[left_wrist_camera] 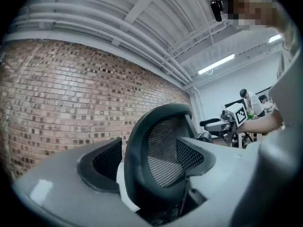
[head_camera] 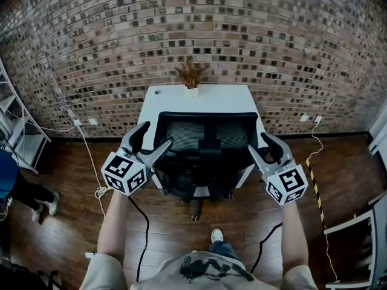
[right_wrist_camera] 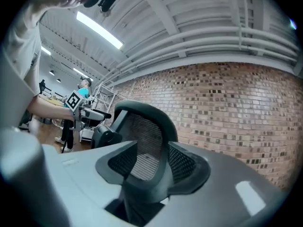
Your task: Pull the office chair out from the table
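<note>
- At the far left, cut off by the frame edge: a bystander (head_camera: 12,183) in a blue top and dark trousers, only partly showing, next to part of a white metal rack (head_camera: 21,128).
- Across the dark wooden plank floor (head_camera: 66,222): a thin white cable (head_camera: 92,162), its far end hard to follow at the foot of the red-brown brick wall (head_camera: 272,41).
- Next, the left gripper (head_camera: 156,135), grey plastic with a marker cube: jaws spread wide, pinching nothing, just beside the left edge of the chair back. In the left gripper view that edge fills the gap; whether a pad grazes it is unclear.
- In the centre: the black mesh-backed office chair (head_camera: 202,135), close against the near side of the white rectangular table (head_camera: 199,98), back toward the camera wearer. Seat hidden behind the back, so no telling how far under the table. Base mostly hidden too, one caster showing below.
- At the table's far edge, by the wall: a dried brown plant (head_camera: 191,74) in a small pale pot.
- Then the right gripper (head_camera: 259,142), same build: jaws partly spread, holding nothing, just beside the chair back's right edge. In the right gripper view the rim runs through the gap close to the pads; contact hard to make out.
- Far right: a black-and-yellow striped tape strip (head_camera: 314,183) on the floor, and a white frame (head_camera: 357,234) cut off at the corner.
</note>
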Tool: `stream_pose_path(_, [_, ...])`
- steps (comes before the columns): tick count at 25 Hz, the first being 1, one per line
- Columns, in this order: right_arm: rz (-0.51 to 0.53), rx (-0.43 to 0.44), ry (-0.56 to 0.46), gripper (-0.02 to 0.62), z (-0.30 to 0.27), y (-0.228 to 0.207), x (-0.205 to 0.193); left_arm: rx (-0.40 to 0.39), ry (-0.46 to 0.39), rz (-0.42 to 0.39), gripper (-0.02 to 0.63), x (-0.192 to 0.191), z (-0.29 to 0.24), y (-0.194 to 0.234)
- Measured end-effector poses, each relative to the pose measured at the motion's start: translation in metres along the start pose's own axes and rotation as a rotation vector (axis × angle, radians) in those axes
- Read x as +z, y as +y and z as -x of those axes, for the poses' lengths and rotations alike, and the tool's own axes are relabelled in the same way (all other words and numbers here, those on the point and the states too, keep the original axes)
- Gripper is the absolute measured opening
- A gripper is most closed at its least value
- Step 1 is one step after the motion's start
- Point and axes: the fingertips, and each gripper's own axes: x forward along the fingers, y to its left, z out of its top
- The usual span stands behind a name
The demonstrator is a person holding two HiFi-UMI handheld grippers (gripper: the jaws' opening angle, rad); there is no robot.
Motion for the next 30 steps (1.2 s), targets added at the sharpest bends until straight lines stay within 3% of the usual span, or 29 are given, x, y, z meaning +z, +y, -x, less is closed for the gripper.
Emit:
stream_pose_path(7, [0.181,0.121,-0.041,0.239,-0.044,-0.022,0.032,-0.130,0.031,-0.175,0.397,0.028,-0.036,-0.011])
stream_pose_path(14, [0.269,0.316,-0.065,0.310,-0.067,-0.008,0.041,-0.231,0.051,-0.256,0.431,0.033,-0.058,-0.019])
stream_pose_path(17, [0.359,0.397,-0.022,0.323,-0.073,0.009,0.038,-0.226,0.057,-0.274,0.430,0.033,-0.068,-0.024])
stream_pose_path(22, [0.446,0.379,0.013,0.296,-0.085,0.024,0.043,-0.143,0.078,-0.400,0.393,0.030,-0.080,-0.022])
stream_pose_path(23, [0.455,0.363,0.018,0.263,-0.088,0.024,0.043,-0.136,0.087,-0.409,0.381,0.029,-0.080,-0.021])
stream_pose_path(30, [0.455,0.314,0.016,0.247,-0.092,0.023,0.044,-0.126,0.103,-0.431,0.350,0.030,-0.078,-0.022])
